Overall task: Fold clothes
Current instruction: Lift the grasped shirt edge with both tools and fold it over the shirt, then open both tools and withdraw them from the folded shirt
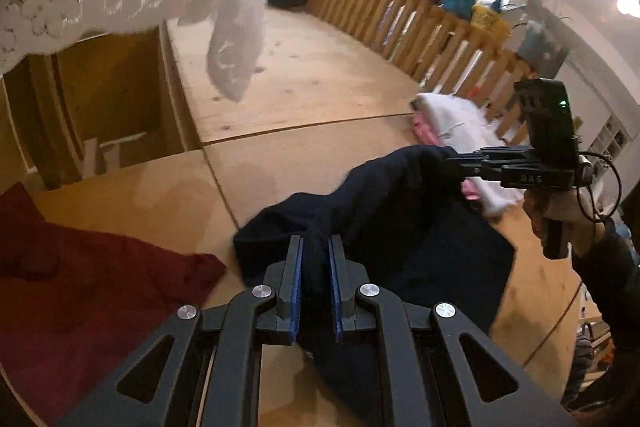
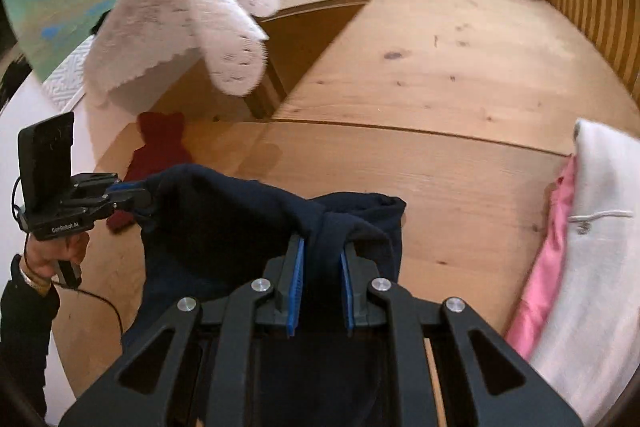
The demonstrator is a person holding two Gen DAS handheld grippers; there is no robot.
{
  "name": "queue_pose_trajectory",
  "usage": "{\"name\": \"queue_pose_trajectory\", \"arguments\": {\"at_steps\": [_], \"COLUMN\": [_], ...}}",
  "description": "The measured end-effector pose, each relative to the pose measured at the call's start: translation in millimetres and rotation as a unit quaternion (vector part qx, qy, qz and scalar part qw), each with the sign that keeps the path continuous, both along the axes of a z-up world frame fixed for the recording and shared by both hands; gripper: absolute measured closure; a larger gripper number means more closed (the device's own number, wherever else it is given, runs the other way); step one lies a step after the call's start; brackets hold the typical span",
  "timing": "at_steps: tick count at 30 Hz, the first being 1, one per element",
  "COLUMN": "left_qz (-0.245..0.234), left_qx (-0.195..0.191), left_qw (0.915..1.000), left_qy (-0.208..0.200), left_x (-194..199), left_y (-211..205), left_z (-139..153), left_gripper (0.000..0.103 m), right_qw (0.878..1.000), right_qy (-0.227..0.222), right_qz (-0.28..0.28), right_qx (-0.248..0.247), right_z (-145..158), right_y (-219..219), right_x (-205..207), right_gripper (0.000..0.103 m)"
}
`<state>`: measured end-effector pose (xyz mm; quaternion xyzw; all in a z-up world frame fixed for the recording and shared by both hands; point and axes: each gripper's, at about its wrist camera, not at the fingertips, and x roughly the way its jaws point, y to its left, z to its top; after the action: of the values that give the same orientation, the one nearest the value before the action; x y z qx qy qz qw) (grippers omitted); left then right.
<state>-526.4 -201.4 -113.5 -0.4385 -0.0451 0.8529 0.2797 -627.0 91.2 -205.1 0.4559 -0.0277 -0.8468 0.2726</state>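
both tongs, left (image 1: 316, 259) and right (image 2: 320, 259), clamped on navy garment (image 1: 400, 211), stretched taut above floor (image 2: 440, 75) toward 12 o'clock, likely for folding.

bare wooden floor (image 2: 440, 75) ahead, white-and-pink pile (image 2: 592, 247) right, red garment (image 1: 80, 287) left, lace cloth (image 2: 224, 27) overhanging

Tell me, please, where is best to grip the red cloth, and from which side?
Probably its pointed corner, approached from the dark garment side. The red cloth lies flat on the wooden floor, and that corner lies nearest the left gripper.
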Motion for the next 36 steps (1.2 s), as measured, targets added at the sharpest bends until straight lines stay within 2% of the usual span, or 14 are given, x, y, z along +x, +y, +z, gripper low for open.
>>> {"name": "queue_pose_trajectory", "arguments": {"at_steps": [2,4,5,6,7,9,11,14,17,20,26,29,35,36], "left_qz": [0.006,0.019,0.028,0.040,0.050,0.064,0.083,0.107,0.057,0.010,0.032,0.043,0.065,0.059], "left_qx": [-0.024,-0.035,-0.040,-0.048,-0.053,-0.056,-0.059,-0.058,-0.035,-0.038,-0.076,-0.095,-0.134,-0.130], "left_qw": [0.9995,0.9980,0.9971,0.9962,0.9955,0.9951,0.9943,0.9926,0.9976,0.9992,0.9966,0.9944,0.9884,0.9895], "left_qy": [-0.022,-0.048,-0.059,-0.061,-0.061,-0.050,-0.032,0.011,0.020,-0.008,0.007,0.015,0.030,0.027], "left_x": [-16,-29,-34,-37,-39,-42,-40,-23,0,8,-5,-11,-23,-21], "left_y": [-1,-4,-7,-10,-13,-23,-35,-49,-38,-15,-14,-13,-12,-8], "left_z": [-16,-27,-30,-30,-28,-17,-3,24,35,21,11,6,-3,-5], "left_gripper": [0.087,0.085,0.076,0.065,0.061,0.059,0.056,0.056,0.056,0.056,0.054,0.057,0.056,0.054], "right_qw": [1.000,0.999,0.998,0.997,0.997,0.997,0.997,0.996,1.000,0.997,0.978,0.979,0.981,0.982], "right_qy": [-0.016,-0.036,-0.053,-0.068,-0.070,-0.058,-0.046,-0.021,-0.008,-0.019,-0.024,-0.027,-0.027,-0.025], "right_qz": [-0.001,0.000,0.001,-0.005,-0.013,-0.034,-0.055,-0.084,-0.017,0.056,0.127,0.121,0.120,0.113], "right_qx": [0.015,0.015,0.018,0.025,0.030,0.026,0.021,-0.007,-0.001,0.048,0.165,0.159,0.149,0.146], "right_z": [-12,-21,-26,-28,-26,-12,2,31,42,20,-30,-33,-25,-23], "right_y": [-5,-8,-8,-7,-3,13,29,52,35,1,-36,-32,-21,-16], "right_x": [-14,-26,-32,-37,-40,-42,-45,-40,-19,13,56,58,56,54], "right_gripper": [0.087,0.082,0.076,0.074,0.072,0.062,0.058,0.058,0.058,0.058,0.058,0.058,0.058,0.058]}}
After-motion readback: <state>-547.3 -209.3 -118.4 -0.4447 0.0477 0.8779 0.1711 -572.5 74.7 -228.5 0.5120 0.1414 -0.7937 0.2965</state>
